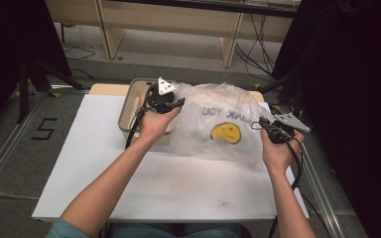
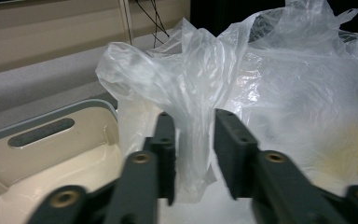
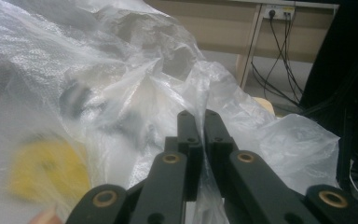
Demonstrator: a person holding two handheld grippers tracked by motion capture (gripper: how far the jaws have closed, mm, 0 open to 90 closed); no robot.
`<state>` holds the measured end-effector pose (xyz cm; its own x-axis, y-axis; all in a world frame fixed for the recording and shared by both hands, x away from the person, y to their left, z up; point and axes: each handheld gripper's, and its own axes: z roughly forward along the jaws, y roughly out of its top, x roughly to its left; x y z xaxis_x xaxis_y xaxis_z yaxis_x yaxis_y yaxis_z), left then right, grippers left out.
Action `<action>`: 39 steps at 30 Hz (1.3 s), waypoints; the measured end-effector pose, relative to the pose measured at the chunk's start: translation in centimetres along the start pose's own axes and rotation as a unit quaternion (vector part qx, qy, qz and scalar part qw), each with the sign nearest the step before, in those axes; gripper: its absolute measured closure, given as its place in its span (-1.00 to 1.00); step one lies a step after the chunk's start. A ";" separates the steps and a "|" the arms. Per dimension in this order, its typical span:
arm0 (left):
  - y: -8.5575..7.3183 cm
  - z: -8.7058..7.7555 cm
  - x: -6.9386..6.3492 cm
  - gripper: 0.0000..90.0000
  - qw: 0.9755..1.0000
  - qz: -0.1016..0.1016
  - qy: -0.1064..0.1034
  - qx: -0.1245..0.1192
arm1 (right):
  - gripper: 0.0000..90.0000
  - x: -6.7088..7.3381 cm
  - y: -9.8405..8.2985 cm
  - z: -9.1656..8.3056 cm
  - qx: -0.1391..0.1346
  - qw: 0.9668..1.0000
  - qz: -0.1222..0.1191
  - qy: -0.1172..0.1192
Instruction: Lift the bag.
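Item: clear plastic bag [image 1: 213, 124], smiley print, at the tabletop's far edge beside a cream bin [image 1: 129, 106]. Right gripper [image 3: 198, 116] pinches its film; left gripper [image 2: 191, 126] stands parted around a handle (apparently releasing).

Bag [image 1: 218, 124] right of tub [image 1: 129, 106]

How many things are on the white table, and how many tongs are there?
Plastic bag with a yellow smiley face: 1
Cream bin with a grey rim: 1
Tongs: 2, the left tongs open around a bunched strip of the bag, the right tongs pinching the bag
Total: 4
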<state>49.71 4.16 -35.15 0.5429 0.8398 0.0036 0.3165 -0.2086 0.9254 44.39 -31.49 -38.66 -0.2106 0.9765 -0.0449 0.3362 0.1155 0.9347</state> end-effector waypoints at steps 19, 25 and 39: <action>-2.3 -2.5 0.8 -0.20 0.999 -0.020 0.030 -0.015 | 0.06 -1.1 0.2 -0.7 -0.039 0.999 0.005 -0.023; -2.8 -2.7 0.8 -0.20 0.999 -0.016 0.030 -0.010 | -0.31 -1.3 0.3 -1.1 -0.053 0.998 0.007 -0.034; -3.1 -3.4 0.6 -0.20 0.999 -0.010 0.030 -0.019 | -0.54 -2.4 0.7 -2.6 -0.086 0.991 0.021 -0.101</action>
<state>46.35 7.01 -36.74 0.4891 0.8722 0.0074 0.2961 -0.1740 0.9392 42.76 -34.25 -36.97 -0.0057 0.9983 -0.0584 0.1760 0.0585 0.9826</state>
